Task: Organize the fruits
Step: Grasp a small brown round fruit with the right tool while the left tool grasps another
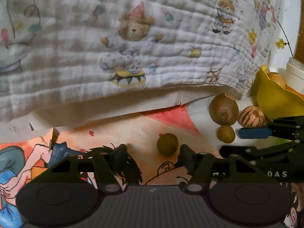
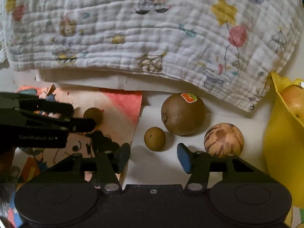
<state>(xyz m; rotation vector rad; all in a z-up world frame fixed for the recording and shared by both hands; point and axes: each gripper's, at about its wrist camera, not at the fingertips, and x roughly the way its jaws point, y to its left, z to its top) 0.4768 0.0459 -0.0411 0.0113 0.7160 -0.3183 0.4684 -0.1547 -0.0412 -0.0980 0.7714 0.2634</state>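
A printed blanket (image 2: pixel 133 38) is draped behind the white surface (image 2: pixel 155 171). The left claw (image 1: pixel 152 155) and right claw (image 2: pixel 153 156) are both held apart, empty. A small brown fruit (image 2: pixel 154 138) lies just ahead of the right claw, beside a kiwi (image 2: pixel 183 114) and a striped fruit (image 2: pixel 224 138); another small fruit (image 1: pixel 167 144) lies ahead of the left claw.

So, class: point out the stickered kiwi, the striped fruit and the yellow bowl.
stickered kiwi (image 2: pixel 183 115), right wrist view, middle of its brown skin
striped fruit (image 2: pixel 224 139), right wrist view, its striped front
yellow bowl (image 2: pixel 281 148), right wrist view, outer wall
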